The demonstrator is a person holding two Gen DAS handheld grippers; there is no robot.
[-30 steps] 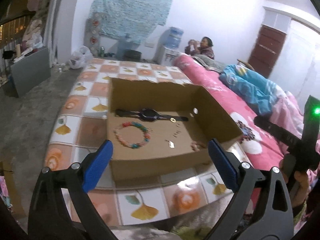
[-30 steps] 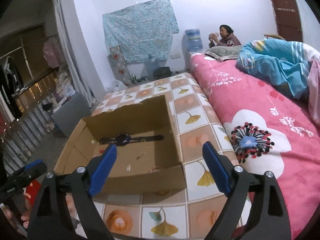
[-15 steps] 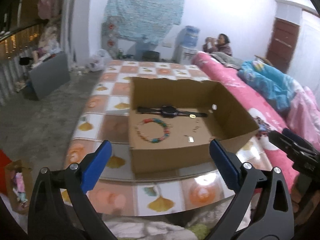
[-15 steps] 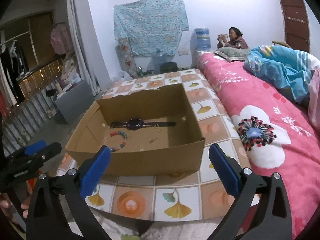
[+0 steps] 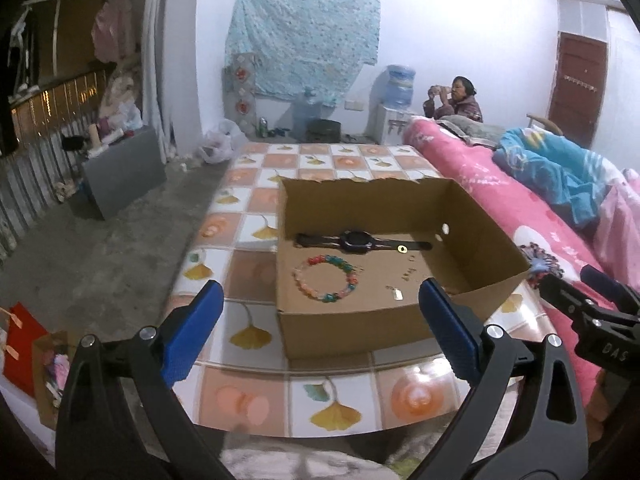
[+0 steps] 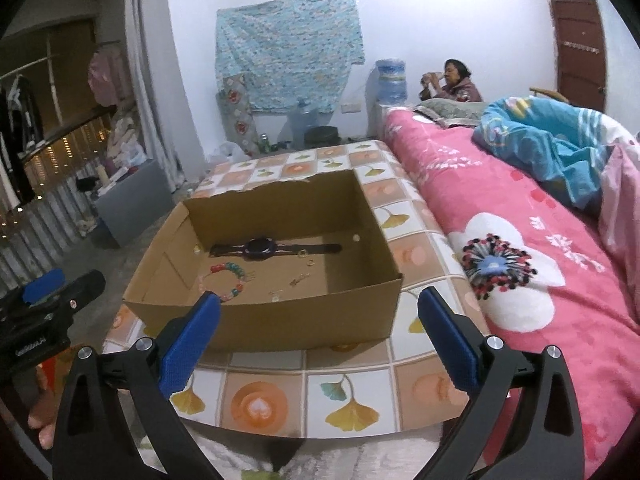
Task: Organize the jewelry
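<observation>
Both claws, left (image 5: pixel 318 328) & right (image 6: pixel 318 330), gape apart w/ nothing between, short of the cardboard box (image 5: pixel 360 330) at the counter's (image 5: pixel 248 368) near edge. Wristwatch (image 5: pixel 356 241), bead bracelet (image 5: pixel 326 278) lie inside. Risk: tiny earrings (image 5: pixel 408 274) likely slip from the pads; the box may slide if bumped.

Background only. A patterned blue cloth (image 5: pixel 304 40) hangs on the white rear wall, with a water dispenser (image 5: pixel 394 108) carrying a blue bottle to its right. A person (image 5: pixel 460 100) sits beyond the head of the bed, hands raised to the mouth. A dark red door (image 5: pixel 576 84) stands closed at far right. The bed carries a pink floral cover (image 6: pixel 500 248) and a crumpled blue quilt (image 6: pixel 560 144). The surface wears a checked cover printed with ginkgo leaves (image 6: pixel 348 392). On the concrete floor (image 5: pixel 100 248) to the left: a grey cabinet (image 5: pixel 124 168), a white plastic bag (image 5: pixel 218 144), and a red bag (image 5: pixel 18 344) near the lower edge. Clothes (image 5: pixel 106 36) hang at upper left.
</observation>
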